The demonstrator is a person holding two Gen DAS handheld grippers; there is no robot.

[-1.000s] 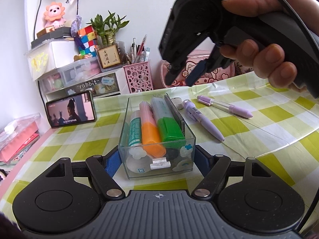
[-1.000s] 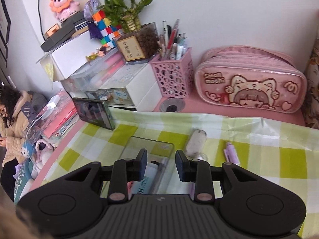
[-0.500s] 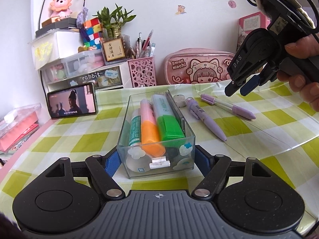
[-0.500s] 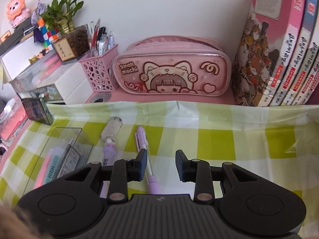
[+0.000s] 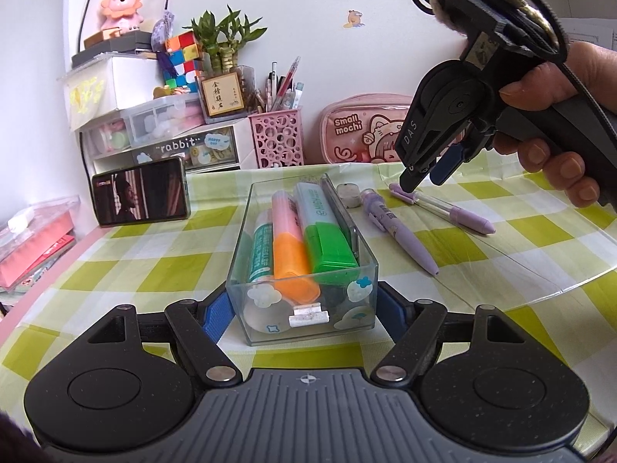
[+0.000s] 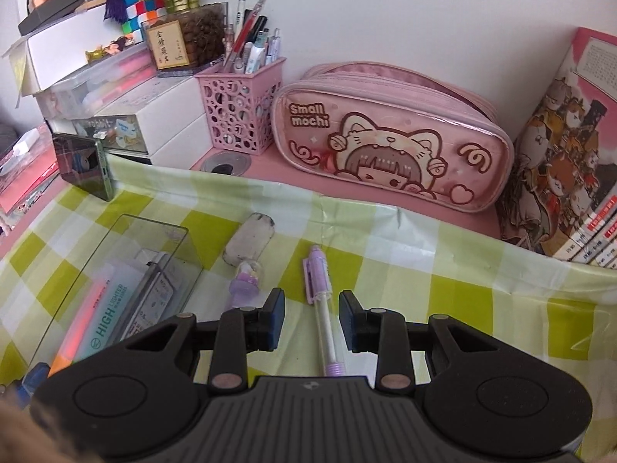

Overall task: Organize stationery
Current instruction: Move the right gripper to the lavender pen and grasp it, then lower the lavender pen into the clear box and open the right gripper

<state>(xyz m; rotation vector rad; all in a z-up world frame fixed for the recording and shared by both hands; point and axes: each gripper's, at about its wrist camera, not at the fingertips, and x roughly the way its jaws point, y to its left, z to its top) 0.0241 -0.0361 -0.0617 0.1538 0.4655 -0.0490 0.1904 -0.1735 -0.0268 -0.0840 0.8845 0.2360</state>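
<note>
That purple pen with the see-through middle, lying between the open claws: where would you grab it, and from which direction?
Grip the thin purple pen on its clear barrel, coming down from above. It lies flat on the tablecloth, so only its sides offer purchase, and the right gripper already straddles the barrel with its jaws open. The clip end looks bulkier.
</note>
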